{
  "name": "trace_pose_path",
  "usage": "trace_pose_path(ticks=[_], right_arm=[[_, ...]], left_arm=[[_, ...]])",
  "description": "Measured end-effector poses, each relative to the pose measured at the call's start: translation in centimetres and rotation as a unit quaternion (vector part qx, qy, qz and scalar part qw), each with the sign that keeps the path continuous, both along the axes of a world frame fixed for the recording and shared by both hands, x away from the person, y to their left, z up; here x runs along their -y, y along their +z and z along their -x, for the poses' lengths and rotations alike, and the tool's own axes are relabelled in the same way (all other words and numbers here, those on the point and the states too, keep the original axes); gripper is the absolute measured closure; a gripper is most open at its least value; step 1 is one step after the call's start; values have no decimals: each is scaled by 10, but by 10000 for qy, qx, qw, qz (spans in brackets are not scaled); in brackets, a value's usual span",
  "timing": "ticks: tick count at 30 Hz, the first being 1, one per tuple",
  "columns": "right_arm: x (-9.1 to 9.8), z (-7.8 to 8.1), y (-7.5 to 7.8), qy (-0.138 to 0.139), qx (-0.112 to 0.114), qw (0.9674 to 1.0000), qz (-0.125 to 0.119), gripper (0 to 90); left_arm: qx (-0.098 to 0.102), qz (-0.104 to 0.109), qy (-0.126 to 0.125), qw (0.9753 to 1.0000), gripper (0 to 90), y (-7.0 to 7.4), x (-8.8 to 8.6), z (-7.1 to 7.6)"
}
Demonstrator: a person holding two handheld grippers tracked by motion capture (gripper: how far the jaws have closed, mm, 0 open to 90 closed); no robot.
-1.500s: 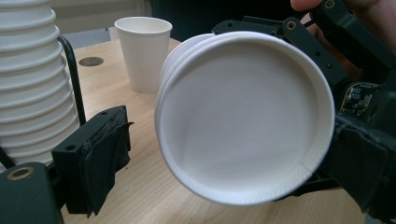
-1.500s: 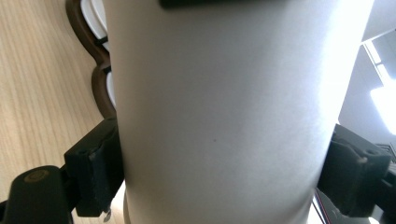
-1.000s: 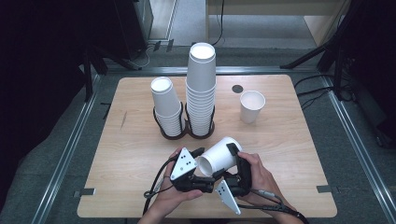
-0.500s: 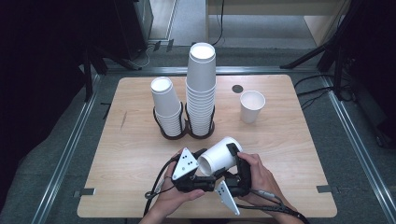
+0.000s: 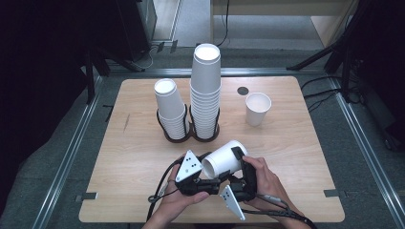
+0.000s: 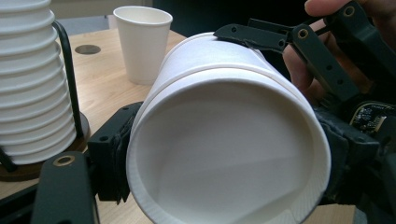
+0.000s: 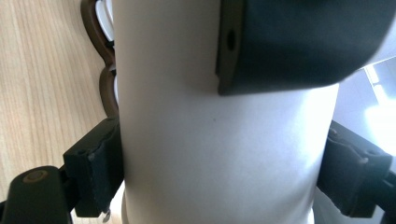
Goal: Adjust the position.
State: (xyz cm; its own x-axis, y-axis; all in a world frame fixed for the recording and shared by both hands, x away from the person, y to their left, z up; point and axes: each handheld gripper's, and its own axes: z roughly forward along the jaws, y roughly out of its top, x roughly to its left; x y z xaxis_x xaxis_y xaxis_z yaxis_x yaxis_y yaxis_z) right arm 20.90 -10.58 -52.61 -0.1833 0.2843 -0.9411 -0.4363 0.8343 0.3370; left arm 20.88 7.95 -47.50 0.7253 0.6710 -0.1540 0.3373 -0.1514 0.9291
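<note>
We clamp the left gripper [image 6: 224, 186] on the mouth end of a white paper cup [image 5: 224, 160]; its jaws have just closed on it. Our right gripper [image 7: 224, 186] squeezes the cup's body. The cup lies on its side above the table's [image 5: 296, 157] near edge, mouth toward the left gripper, base angled away to the right. Farther off stand two cup stacks [image 5: 205, 95] and a single cup [image 5: 258, 109]

We see our right tool [image 7: 219, 179] clamping a white paper cup [image 7: 210, 154] on both sides above the wooden table [image 7: 46, 74].
</note>
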Motion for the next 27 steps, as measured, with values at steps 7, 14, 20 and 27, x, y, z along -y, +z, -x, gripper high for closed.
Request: trace_pose_path(ticks=[7,14,20,27], right_arm=[[0,0,0,7,-2,10000,9,126],[-1,0,1,46,17,10000,-28,115],[-2,-2,2,-93,-180,9997,-141,47],[-2,1,5,52,-237,9994,-254,28]], left_arm=[[-68,71,-49,9999,203,0,-2,-2],[9,62,-36,10000,217,1,-3,0],[-13,79,83,9999,227,1,-6,-1],[41,159,256,9995,227,-1,-12,-6]])
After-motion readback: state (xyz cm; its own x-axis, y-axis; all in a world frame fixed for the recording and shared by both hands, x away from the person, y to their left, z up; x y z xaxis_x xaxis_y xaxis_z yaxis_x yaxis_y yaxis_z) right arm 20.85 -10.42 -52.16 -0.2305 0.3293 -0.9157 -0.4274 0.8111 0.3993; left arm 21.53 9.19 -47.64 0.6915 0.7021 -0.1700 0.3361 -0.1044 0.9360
